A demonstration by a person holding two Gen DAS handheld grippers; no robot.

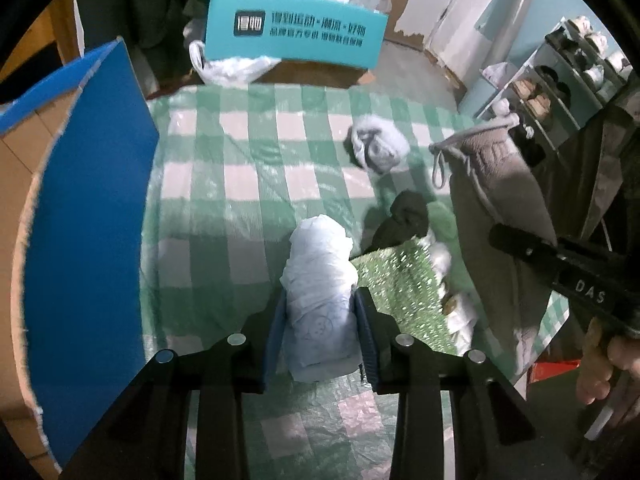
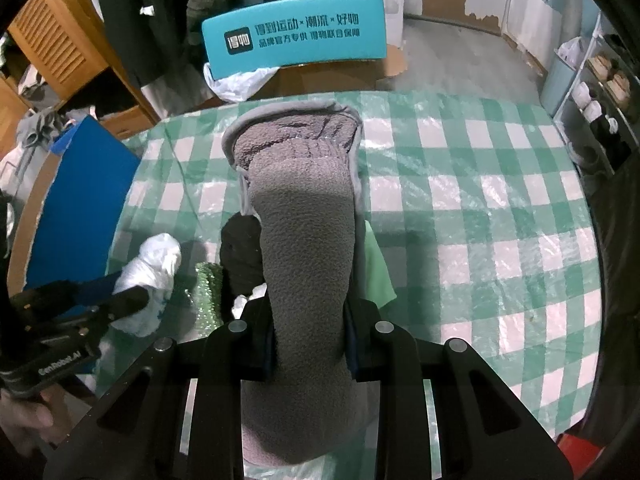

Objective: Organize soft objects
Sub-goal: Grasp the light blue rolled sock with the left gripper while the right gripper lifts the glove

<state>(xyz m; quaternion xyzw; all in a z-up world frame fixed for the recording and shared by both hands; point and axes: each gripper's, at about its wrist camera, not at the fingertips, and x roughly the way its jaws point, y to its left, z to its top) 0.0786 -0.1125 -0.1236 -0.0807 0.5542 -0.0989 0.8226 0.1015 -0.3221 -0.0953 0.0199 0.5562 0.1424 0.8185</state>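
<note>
My left gripper (image 1: 320,320) is shut on a rolled white cloth (image 1: 318,280) over the green-checked table (image 1: 240,184); the roll also shows in the right wrist view (image 2: 148,272). My right gripper (image 2: 310,344) is shut on a grey fleece garment (image 2: 304,216), which hangs at the right in the left wrist view (image 1: 492,200). On the table lie a grey-white fuzzy bundle (image 1: 378,146), a black cloth (image 1: 404,216) and a green sequined piece (image 1: 400,284).
A blue-lined cardboard box (image 1: 88,220) stands at the table's left edge. A teal box (image 1: 296,34) and a white plastic bag (image 1: 228,68) sit beyond the far edge. A shoe rack (image 1: 568,76) stands at the right.
</note>
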